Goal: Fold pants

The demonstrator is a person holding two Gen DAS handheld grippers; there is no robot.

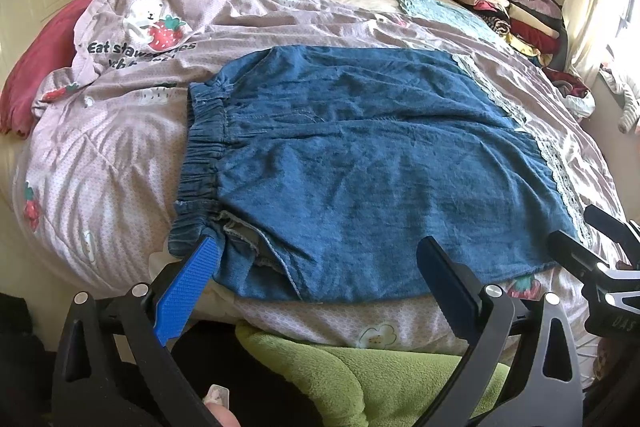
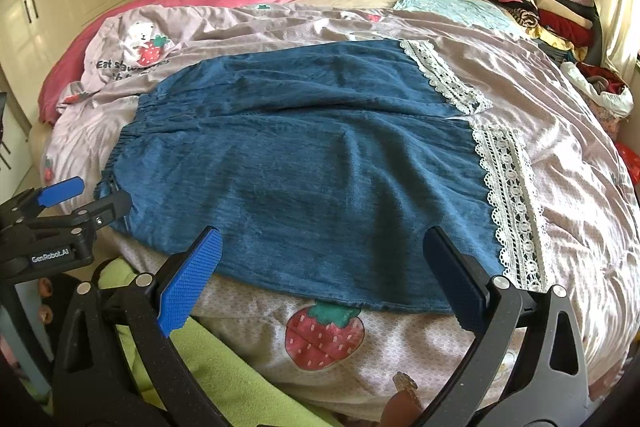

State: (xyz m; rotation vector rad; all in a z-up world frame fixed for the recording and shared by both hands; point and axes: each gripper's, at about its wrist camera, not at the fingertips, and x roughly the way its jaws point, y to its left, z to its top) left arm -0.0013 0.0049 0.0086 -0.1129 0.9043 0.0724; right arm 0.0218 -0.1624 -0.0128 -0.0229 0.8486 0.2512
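A: How are the grippers set? The left gripper (image 1: pixel 320 259) is seen with its jaws spread wide, nothing held; the blue pad (image 1: pixel 188 291) at the lower left of the left wrist view lies just beside the elastic waistband (image 1: pixel 200 155), the dark pad at lower centre-right over the near edge of the cloth.

B: The right gripper (image 2: pixel 320 255) is likewise released, jaws apart and empty. In the right wrist view its fingers frame the near hem of the pants (image 2: pixel 312 163), one pad at lower left of centre, the other at lower right, near the lace trim (image 2: pixel 512 203).

A: And the pants themselves?

B: They are laid flat across the middle of both frames on the lilac strawberry quilt (image 2: pixel 580 187), waistband toward the left, lace cuffs toward the right, both legs side by side. No fold appears to have been made yet.

A: How should the step be done well?

B: Probably the near edge should be pinched at both ends, waistband corner by the left, cuff corner by the right, with both layers caught. The edge would best be lifted evenly and carried toward the upper part of the frame so leg meets leg, seams aligned.

A: Risks?

B: The quilt could be pinched along with the denim, and the soft cloth may sag between the grips.
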